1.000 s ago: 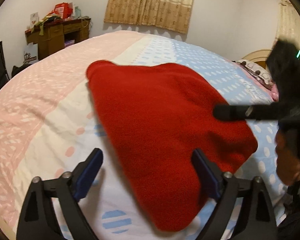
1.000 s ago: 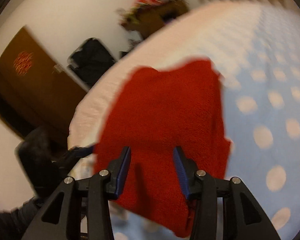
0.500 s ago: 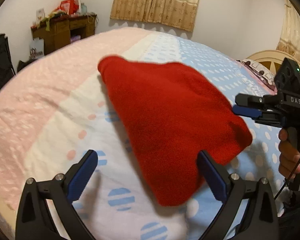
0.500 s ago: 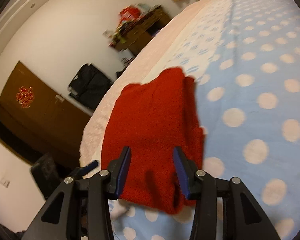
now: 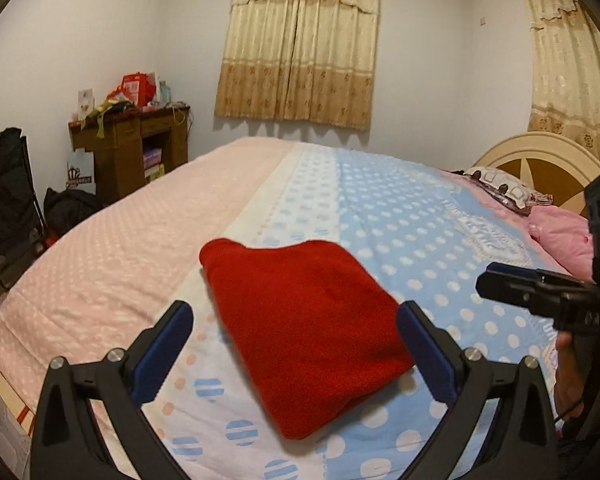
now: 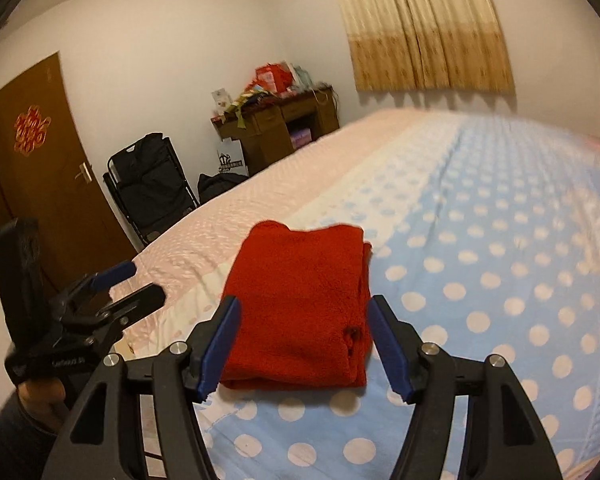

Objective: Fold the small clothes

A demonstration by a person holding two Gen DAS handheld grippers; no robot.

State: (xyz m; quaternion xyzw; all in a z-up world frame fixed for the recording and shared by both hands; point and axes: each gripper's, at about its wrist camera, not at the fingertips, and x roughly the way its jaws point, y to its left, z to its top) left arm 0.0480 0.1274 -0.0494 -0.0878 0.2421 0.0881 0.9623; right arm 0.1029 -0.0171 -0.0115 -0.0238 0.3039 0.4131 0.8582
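A folded red cloth (image 5: 300, 328) lies flat on the bed (image 5: 420, 216), on the seam where the white dotted strip meets the blue. Its long axis runs from the near edge toward the far left, narrowing to a rounded far corner. The left claw (image 5: 296, 352) hovers released above it, fingers spread to either side, touching nothing. The right claw (image 6: 306, 350) is likewise released, the cloth just beyond its tips.
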